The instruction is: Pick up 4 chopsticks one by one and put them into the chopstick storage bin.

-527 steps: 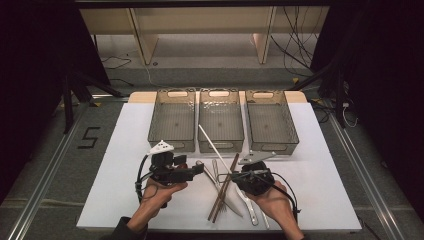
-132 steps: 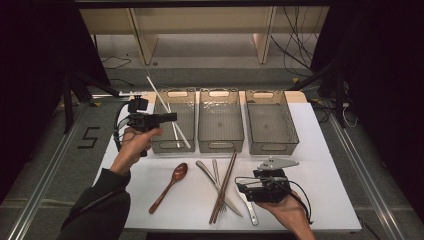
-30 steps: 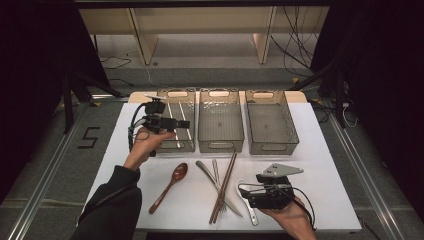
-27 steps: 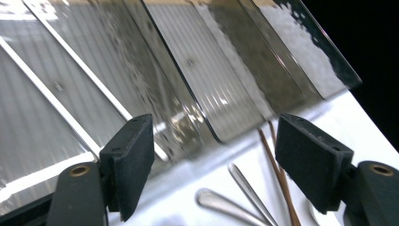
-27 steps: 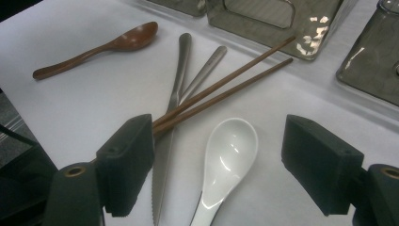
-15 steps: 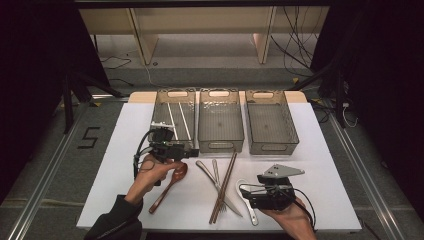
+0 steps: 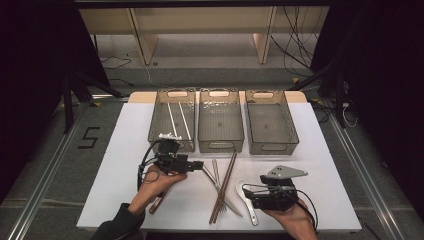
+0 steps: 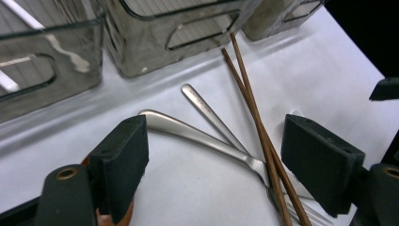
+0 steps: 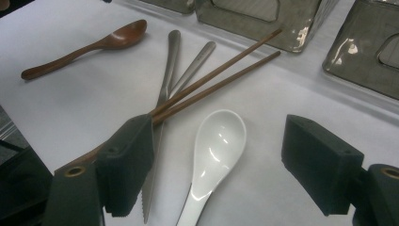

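A: Where's the left gripper [image 7: 199,165] sitting?

B: Low over the white table [image 7: 125,150], just in front of the left bin [image 7: 172,120], pointing toward the cutlery pile. Its jaws stand wide apart with nothing between the pads; in the left gripper view they frame the knife handle [image 8: 188,132], the fork handle [image 8: 207,110] and the 2 brown chopsticks [image 8: 249,101].

A: And the wooden spoon?

B: The wooden spoon [image 9: 84,47] lies flat on the table left of the knife, apart from it. From above the left hand [image 7: 155,182] covers most of it, so I can't quite tell whether the gripper touches it.

A: The right gripper?

B: The right gripper [image 7: 248,196] rests in the right hand near the table's front edge, jaws spread wide and empty. The white ceramic spoon [image 9: 216,146] lies between them, bowl up, just beside the chopsticks' near ends.

A: The bins?

B: 3 clear bins in a row; the left one holds 2 white chopsticks [image 7: 179,120].
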